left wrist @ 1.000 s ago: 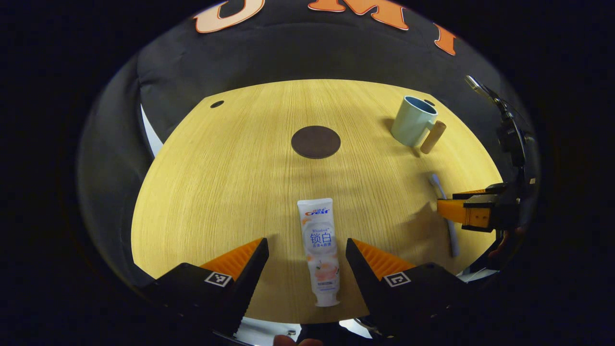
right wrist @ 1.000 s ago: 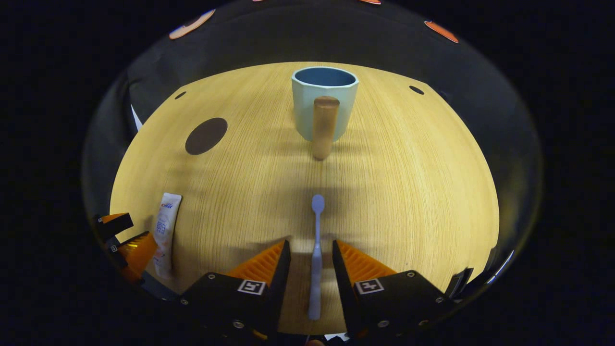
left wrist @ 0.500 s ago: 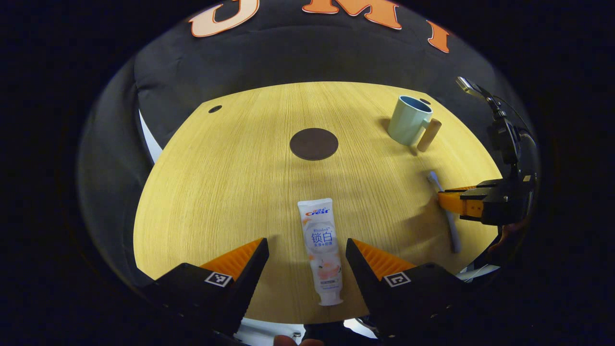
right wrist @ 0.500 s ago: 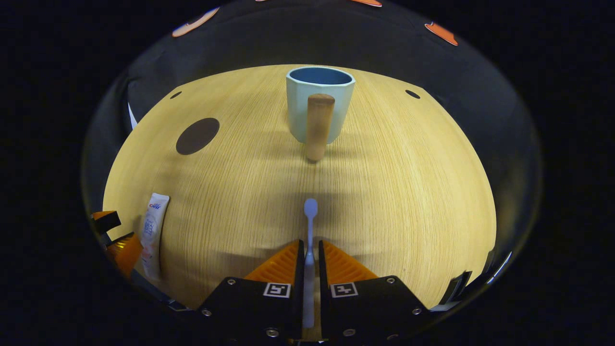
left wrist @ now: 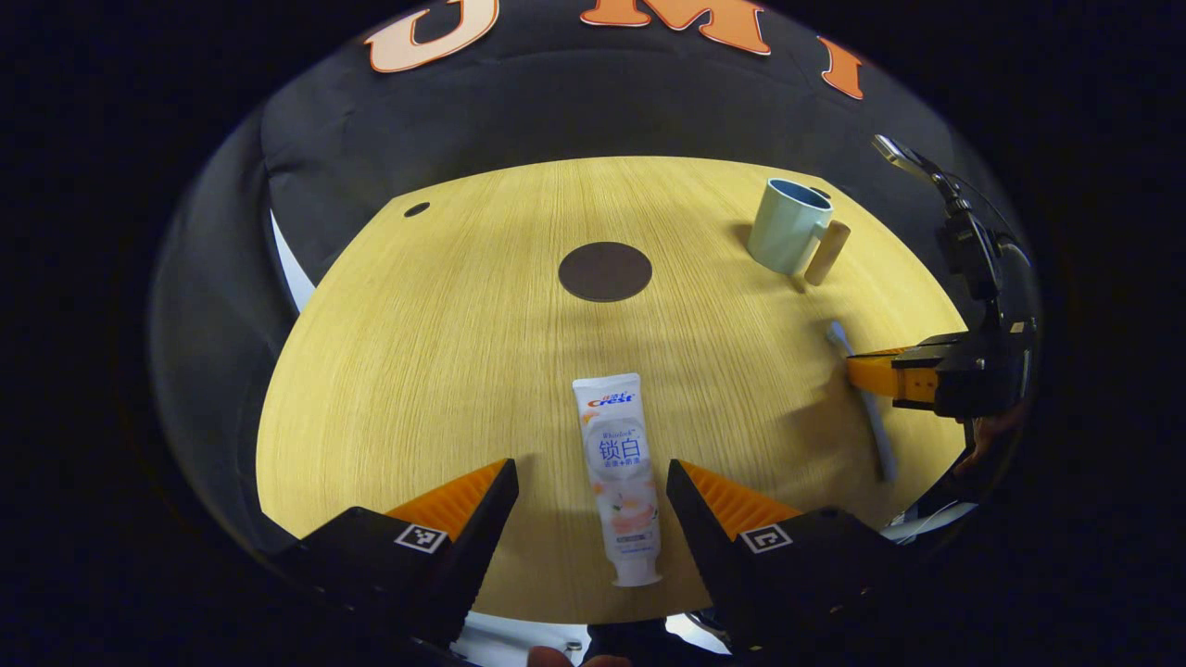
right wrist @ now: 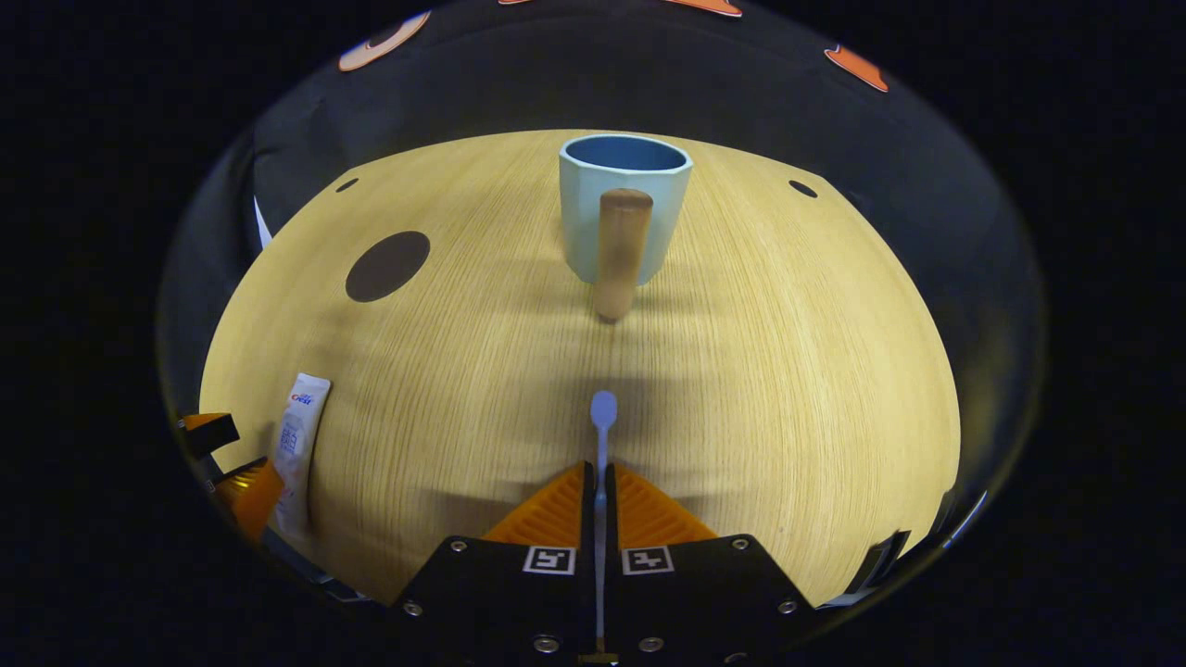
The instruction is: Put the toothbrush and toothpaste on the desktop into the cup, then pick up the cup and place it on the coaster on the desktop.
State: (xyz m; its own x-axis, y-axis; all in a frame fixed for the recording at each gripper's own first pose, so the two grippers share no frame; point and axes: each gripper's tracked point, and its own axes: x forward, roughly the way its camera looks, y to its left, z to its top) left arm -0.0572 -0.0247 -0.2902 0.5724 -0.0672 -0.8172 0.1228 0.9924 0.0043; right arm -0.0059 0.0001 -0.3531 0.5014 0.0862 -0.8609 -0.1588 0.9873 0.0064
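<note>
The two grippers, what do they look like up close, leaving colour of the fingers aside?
Each gripper, left gripper and right gripper, has two wedge-shaped fingers with ribbed inner faces on black bodies. Every body carries a small square black-and-white marker; the right one's show screws.

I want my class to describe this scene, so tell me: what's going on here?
A person works a gripper in each hand over a wooden table. The right gripper has closed on the toothbrush. The left gripper is open, straddling the toothpaste, which lies flat. The cup stands empty, off the coaster.
</note>
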